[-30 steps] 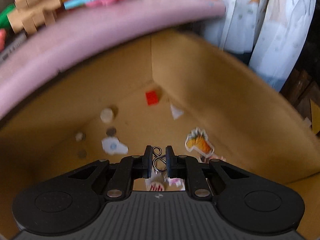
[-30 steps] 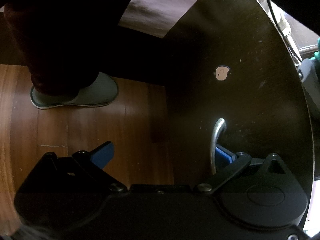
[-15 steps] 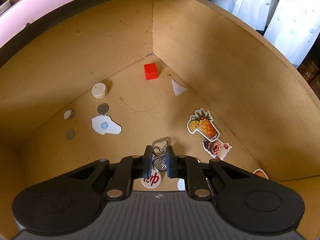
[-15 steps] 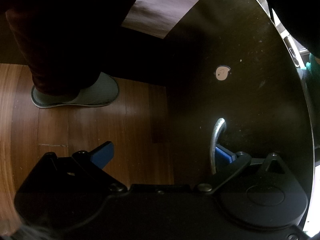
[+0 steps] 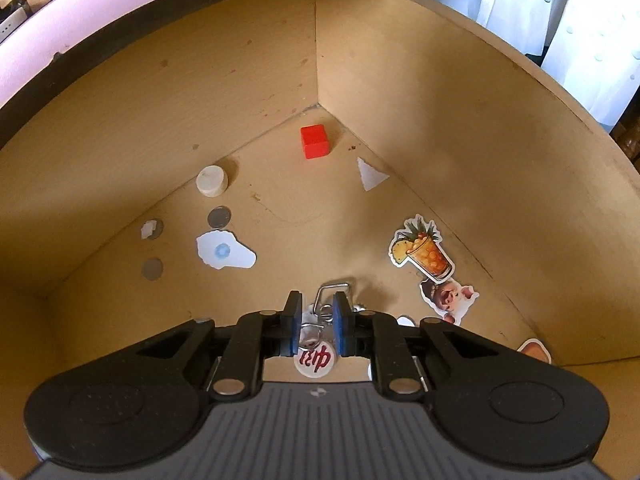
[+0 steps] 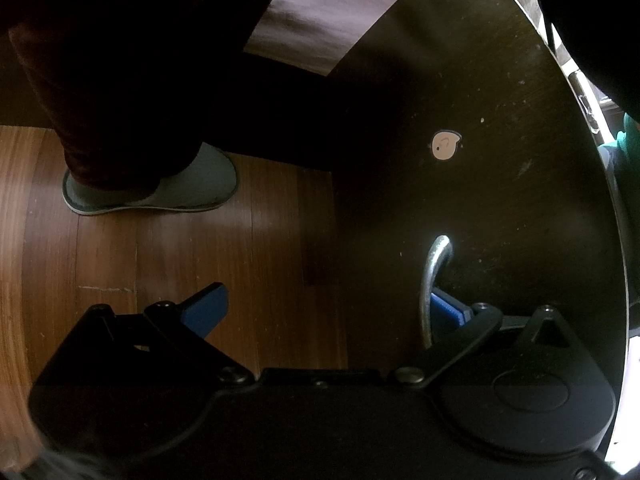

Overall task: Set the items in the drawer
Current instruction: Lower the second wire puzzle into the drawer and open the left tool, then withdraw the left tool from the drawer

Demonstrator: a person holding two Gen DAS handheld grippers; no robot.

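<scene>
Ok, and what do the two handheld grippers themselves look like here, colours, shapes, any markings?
Both look alike. The left gripper has a black body with round housings on each side, angled black link arms with silver pivot pins, a grey ribbed plate bearing a small round mark, and blue pads on its fingers. The right gripper, in dim light, shows the same black body and blue pads. No cables or sleeves are visible.
</scene>
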